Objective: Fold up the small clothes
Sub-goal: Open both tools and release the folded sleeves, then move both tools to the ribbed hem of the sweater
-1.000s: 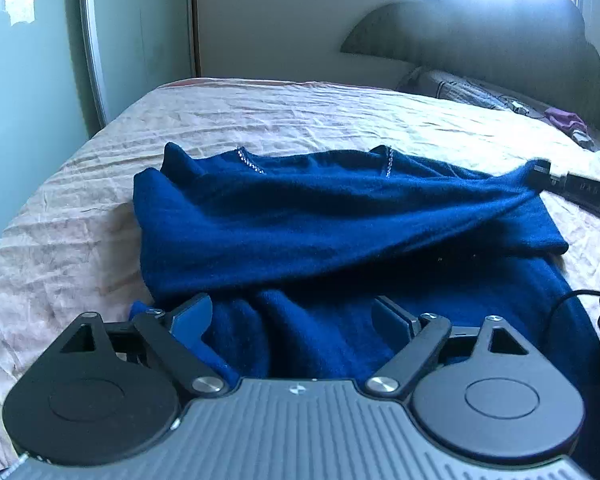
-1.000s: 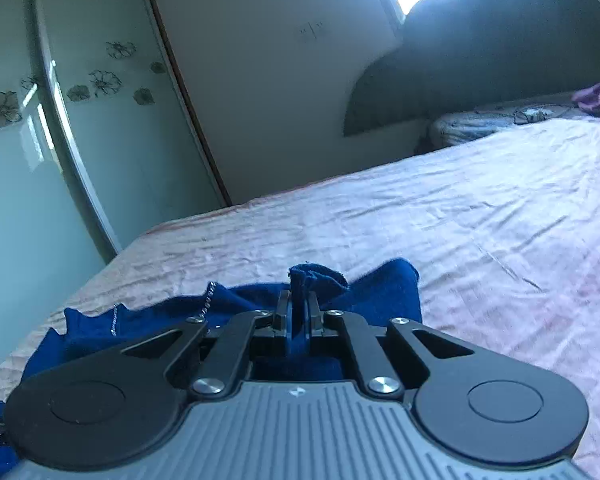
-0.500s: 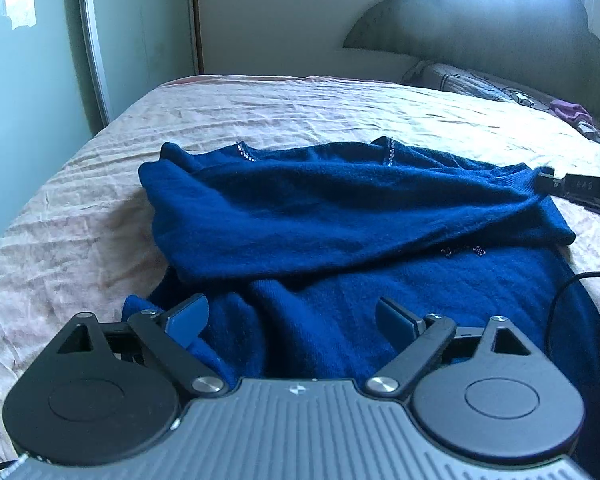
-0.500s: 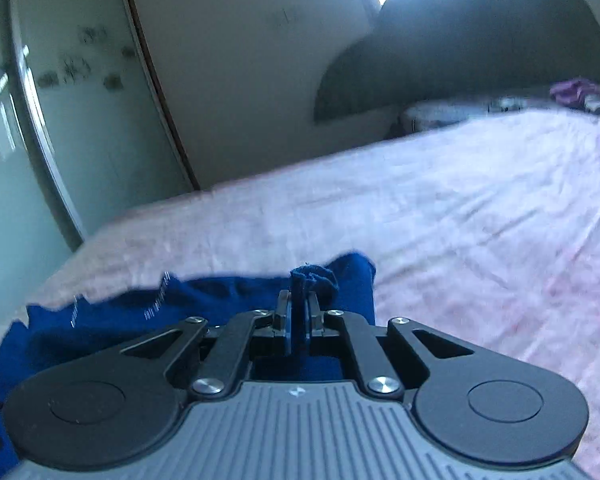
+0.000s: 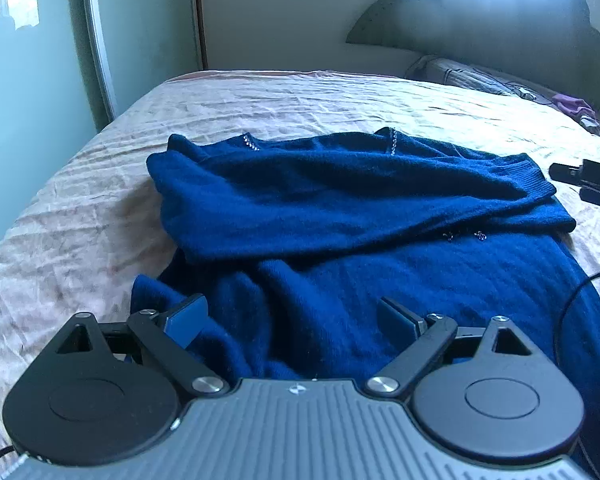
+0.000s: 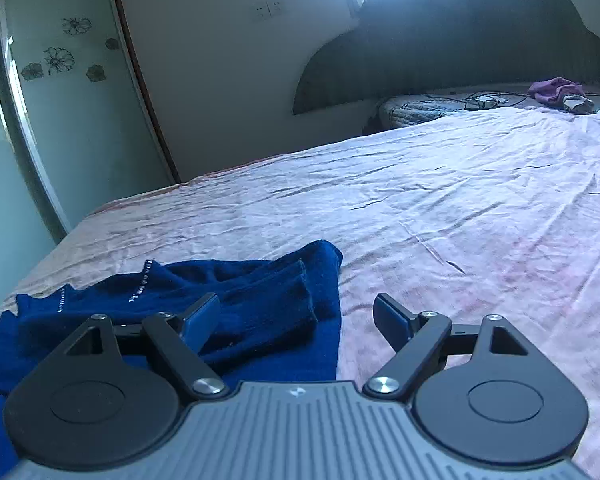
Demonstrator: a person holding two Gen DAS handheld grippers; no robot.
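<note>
1. Nearest the left wrist camera, the left gripper stands with jaws wide, nothing pinched, its blue pads hovering over the hem of a blue sweater.
2. The sweater, a soft fuzzy knit, lies on the bed; its hem sits at 6 o'clock, its neckline with small sparkling trim at 12, so its long axis runs away from the camera. A sleeve is folded across the chest, its ribbed cuff at 3 o'clock.
3. In the right wrist view, the right gripper is opening; its pads press on nothing, and the ribbed cuff lies loose on the knit just beyond the left pad.
4. The left view alone shows the whole garment and the right gripper's dark finger tips at 3 o'clock, apart from the cuff.
5. Only the right view shows flower decals on a glossy wardrobe door at 10 o'clock.
6. Beyond, the wrinkled pink sheet stretches to a dark scalloped headboard at 1 o'clock.
</note>
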